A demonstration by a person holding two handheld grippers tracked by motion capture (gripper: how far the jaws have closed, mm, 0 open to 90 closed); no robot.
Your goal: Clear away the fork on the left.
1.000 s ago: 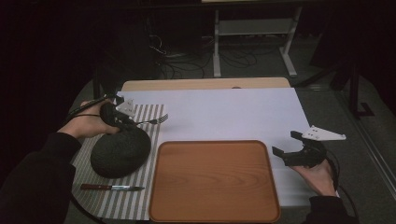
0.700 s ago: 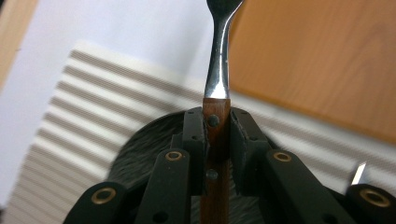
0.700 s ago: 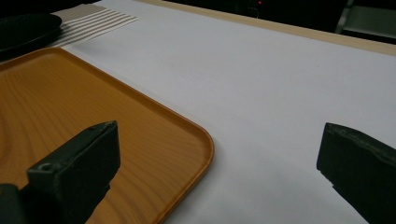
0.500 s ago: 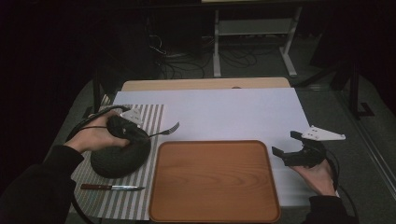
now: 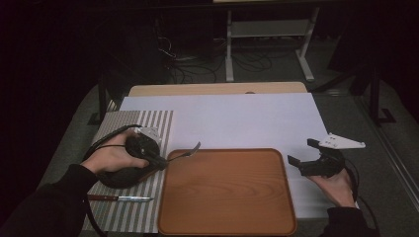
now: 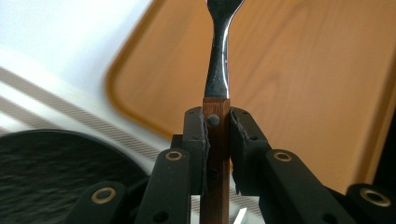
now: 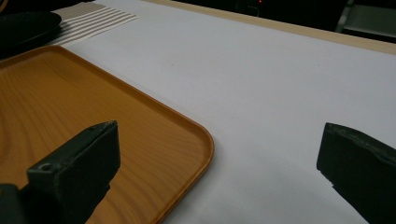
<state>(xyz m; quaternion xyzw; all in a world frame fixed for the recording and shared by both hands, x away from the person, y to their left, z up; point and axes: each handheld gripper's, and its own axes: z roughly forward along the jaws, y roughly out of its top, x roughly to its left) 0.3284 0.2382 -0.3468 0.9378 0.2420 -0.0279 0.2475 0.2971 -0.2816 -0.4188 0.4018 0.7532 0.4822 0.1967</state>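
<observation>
High view: left gripper [image 5: 163,163] is held at the tray's [image 5: 227,224] near-left corner, over the striped mat [image 5: 148,123]; a fork [image 5: 190,150] is carried in it, tines reaching just over the tray's far-left rim.
Left gripper view: fork's wooden handle [image 6: 215,140] is pinched between both pads, jaws pressed onto it from either side; metal neck runs straight up out of the grip, tines cut off at the top edge.
Fork vs fingers: grip sits at the handle's top end, just below the metal; handle looks centred and in line w/ the jaws, no tilt noted.
Step in hand (judged): fork is probably being carried to the tray.
How to do it well: fork should be kept level and low, brought well inside the rim before the pinch is eased, so the handle is not left resting on the edge; dark plate [image 5: 121,177] beneath the hand should be cleared w/o a knock.
Right gripper [image 5: 302,154]: jaws spread wide, nothing between them; held by the tray's right side over the white sheet [image 5: 247,118], approx. idle.
Other: knife [image 5: 118,198] lies on the mat, near side, apart from the plate.
</observation>
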